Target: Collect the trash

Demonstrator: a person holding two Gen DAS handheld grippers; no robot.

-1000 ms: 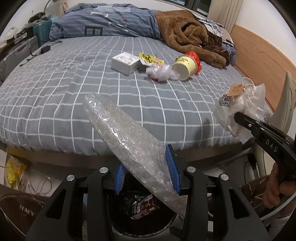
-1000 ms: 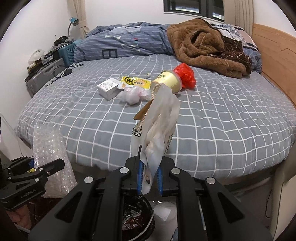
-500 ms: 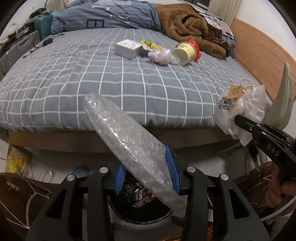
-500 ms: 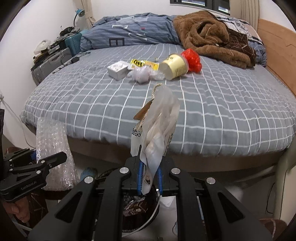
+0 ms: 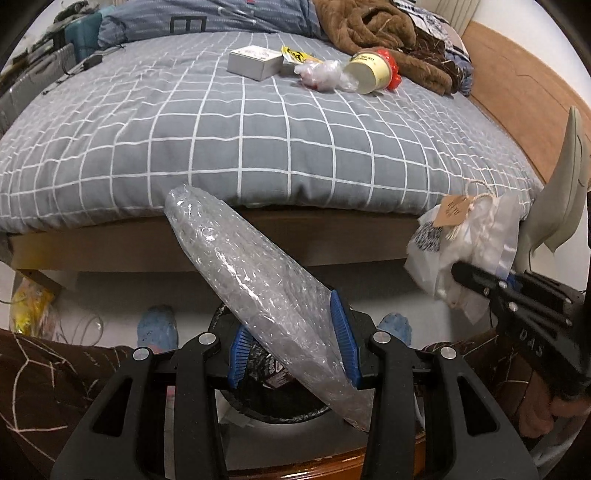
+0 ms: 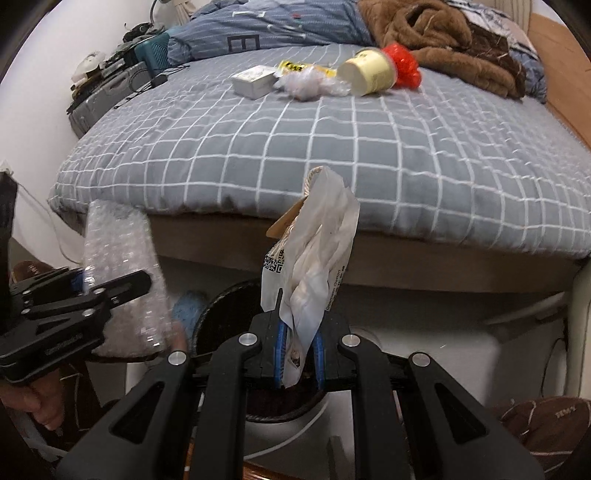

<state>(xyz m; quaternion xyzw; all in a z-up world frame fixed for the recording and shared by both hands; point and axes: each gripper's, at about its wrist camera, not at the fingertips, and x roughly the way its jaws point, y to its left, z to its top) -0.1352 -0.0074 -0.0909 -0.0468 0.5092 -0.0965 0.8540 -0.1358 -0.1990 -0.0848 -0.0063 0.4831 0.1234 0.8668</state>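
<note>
Right below both grippers sits the round black bin (image 5: 236, 402), dark wrappers already in it, on the floor at the foot of the bed. The left gripper (image 5: 293, 345) is clamped on a long sleeve of bubble wrap (image 5: 243, 277) — its blue pads press in on the lower part, and the sleeve slants up and to the left over the bin's mouth. Beside it the right gripper (image 6: 299, 356) has its jaws nearly together, pinching a crumpled white plastic bag (image 6: 314, 266) with a brown paper tag, which stands up from the pads just above the bin rim.

Farther off, on the grey checked bedspread (image 6: 369, 155), more litter lies in a cluster — a small white box (image 5: 253, 62), a yellow wrapper (image 5: 293, 57), a wad of clear plastic (image 5: 319, 74) and a tipped-over yellow cup (image 5: 369, 72) against something red. A brown blanket (image 5: 369, 26) is heaped behind them.
</note>
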